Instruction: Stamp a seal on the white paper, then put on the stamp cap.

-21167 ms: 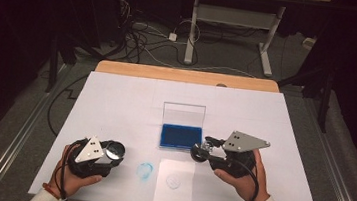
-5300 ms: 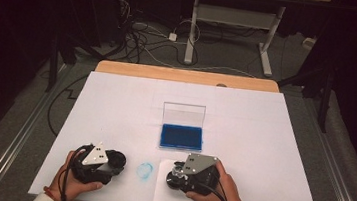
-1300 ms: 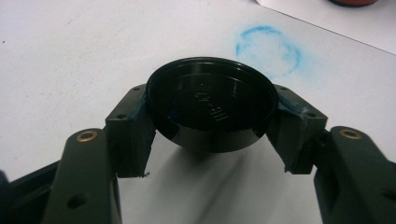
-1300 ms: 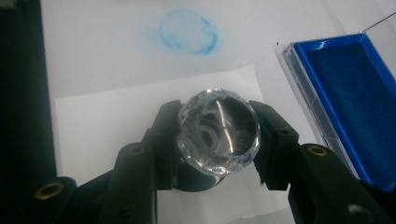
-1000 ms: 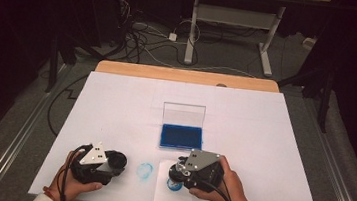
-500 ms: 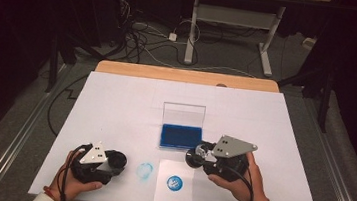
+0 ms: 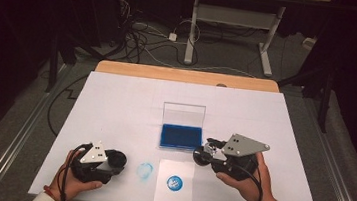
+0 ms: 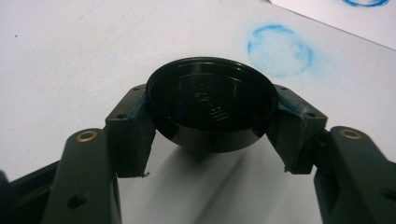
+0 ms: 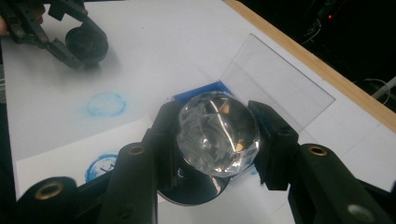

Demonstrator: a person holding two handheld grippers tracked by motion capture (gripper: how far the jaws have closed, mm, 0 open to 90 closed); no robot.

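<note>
Covering most of the table (image 7: 116, 104), a white sheet carries everything in play, and the scene reads as a stamping job. Near the middle of the high view lies the open ink pad (image 7: 180, 136), its clear lid standing up behind the blue bed. Below it, at the lower centre, lies a smaller paper sheet (image 7: 173, 196) bearing a round blue print (image 7: 174, 183); a fainter blue ring (image 7: 145, 171) marks the big sheet just to its left.

At the right of the high view, the right tongs (image 7: 202, 156) are clamped on the stamp (image 9: 217, 133), a clear faceted knob on a dark round base. They hang just beside the ink pad's lower right corner, so the blue bed lies up and to the left of the stamp, much nearer than the paper sheet down and to the left. Re-inking looks like the likely next move, a short reach up-left.

At the lower left, the left tongs (image 7: 115, 162) grip a black round cap (image 8: 210, 103) low over the table, well apart from the ink pad.
</note>
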